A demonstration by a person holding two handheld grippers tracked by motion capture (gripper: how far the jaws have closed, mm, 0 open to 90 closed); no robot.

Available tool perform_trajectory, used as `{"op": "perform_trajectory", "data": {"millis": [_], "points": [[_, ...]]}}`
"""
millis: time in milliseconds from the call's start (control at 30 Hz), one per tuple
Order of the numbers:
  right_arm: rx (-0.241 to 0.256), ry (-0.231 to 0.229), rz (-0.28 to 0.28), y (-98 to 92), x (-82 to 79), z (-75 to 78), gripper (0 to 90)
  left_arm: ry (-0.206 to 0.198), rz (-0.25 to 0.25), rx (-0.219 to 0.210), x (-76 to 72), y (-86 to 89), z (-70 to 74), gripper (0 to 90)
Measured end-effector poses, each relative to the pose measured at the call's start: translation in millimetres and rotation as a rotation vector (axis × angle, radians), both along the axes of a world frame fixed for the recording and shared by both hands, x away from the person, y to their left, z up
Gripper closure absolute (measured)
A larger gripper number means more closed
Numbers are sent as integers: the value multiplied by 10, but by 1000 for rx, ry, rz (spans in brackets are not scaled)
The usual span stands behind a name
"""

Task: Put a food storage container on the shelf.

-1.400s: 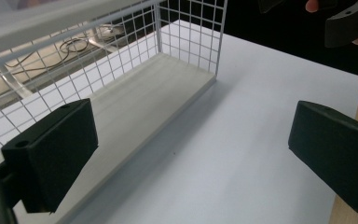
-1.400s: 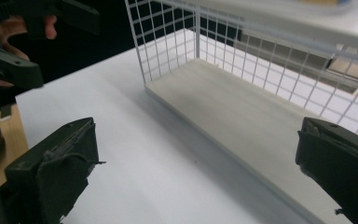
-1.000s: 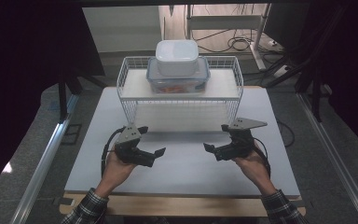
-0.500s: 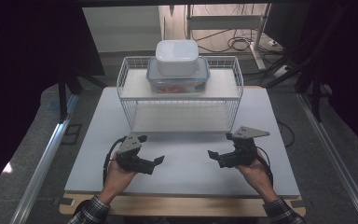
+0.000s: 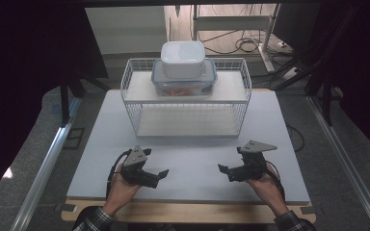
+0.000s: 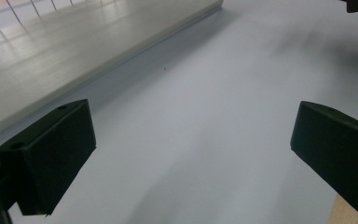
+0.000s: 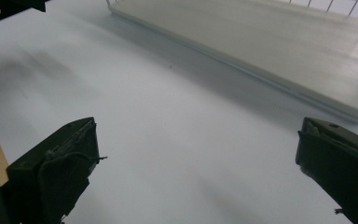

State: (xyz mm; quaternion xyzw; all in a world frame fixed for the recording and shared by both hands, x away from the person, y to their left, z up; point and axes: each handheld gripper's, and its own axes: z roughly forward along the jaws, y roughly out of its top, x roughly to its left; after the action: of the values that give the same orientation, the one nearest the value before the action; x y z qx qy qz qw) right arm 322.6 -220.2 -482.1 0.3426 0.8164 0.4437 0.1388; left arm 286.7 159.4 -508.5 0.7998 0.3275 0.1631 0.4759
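Observation:
A white wire rack (image 5: 185, 98) stands at the back middle of the white tabletop (image 5: 192, 154). On its top shelf sits a clear lidded container (image 5: 184, 84) with a white lidded box (image 5: 183, 58) stacked on it. My left gripper (image 5: 162, 173) is held low near the front left, open and holding nothing, its jaws wide apart in the left gripper view (image 6: 191, 154). My right gripper (image 5: 223, 169) mirrors it at the front right, also open with nothing between its jaws (image 7: 198, 163). Both point inward toward each other.
The rack's lower shelf board (image 6: 51, 51) (image 7: 261, 42) lies bare just beyond both grippers. A wooden strip (image 5: 188, 211) runs along the table's front edge. Cables (image 5: 243, 45) and metal frame legs stand on the floor behind the table.
Both hands have drawn their grippers back from the rack toward the table's front edge. The jaws have stayed apart and nothing has been picked up.

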Motion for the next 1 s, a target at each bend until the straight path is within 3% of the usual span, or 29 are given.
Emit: {"op": "perform_trajectory", "data": {"millis": [500,1000], "points": [[-48,58,-11,-59,11,-208,0,108,3,22,99,10,-207,0],[-134,94,-3,-8,33,-393,0,174,-22,127,129,-100,-344,0]]}}
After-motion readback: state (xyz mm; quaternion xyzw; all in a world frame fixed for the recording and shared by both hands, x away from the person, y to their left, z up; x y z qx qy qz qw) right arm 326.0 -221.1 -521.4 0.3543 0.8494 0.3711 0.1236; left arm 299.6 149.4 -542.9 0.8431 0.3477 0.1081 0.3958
